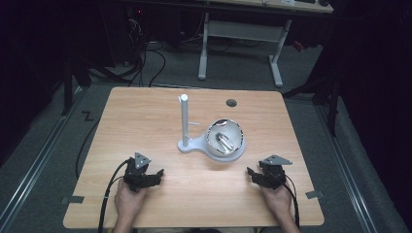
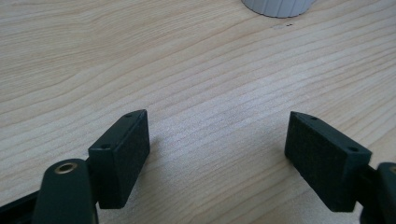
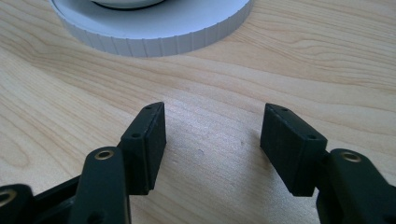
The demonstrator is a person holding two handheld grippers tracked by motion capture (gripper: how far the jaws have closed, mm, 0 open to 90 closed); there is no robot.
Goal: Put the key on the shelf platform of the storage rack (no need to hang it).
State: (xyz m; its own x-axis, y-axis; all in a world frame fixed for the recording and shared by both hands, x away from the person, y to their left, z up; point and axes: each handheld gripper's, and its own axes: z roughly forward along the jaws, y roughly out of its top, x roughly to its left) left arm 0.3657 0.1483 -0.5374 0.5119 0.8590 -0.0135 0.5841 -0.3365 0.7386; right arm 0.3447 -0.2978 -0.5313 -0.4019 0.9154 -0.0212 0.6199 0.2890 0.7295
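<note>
A: Where are the two grippers?

B: Both low at the near edge of the table (image 1: pixel 145 111), one to each side. The left gripper (image 1: pixel 154 175) has its jaws wide apart over bare wood, nothing between them. The right gripper (image 1: pixel 252 174) also stands with jaws apart and empty, a bit narrower than the left.

A: And the thing they face?

B: A white stand (image 1: pixel 194 144) in the middle of the table, well apart from both. It has one upright post (image 1: pixel 185 119) and a round ribbed base (image 3: pixel 154 35). A bowl (image 1: pixel 223 137) sits on that base, tilted toward the near side, with something shiny inside (foil or a metal tool, I can't tell which).

A: Why park the hands like that?

B: My guess is a rest pose: both grippers point inward at the stand, so either could reach it. The right one is a little nearer the bowl.

A: Count it up.

B: Two grippers, one stand, one post, one bowl, one dark round hole (image 1: pixel 231 103) in the far part of the table.
</note>
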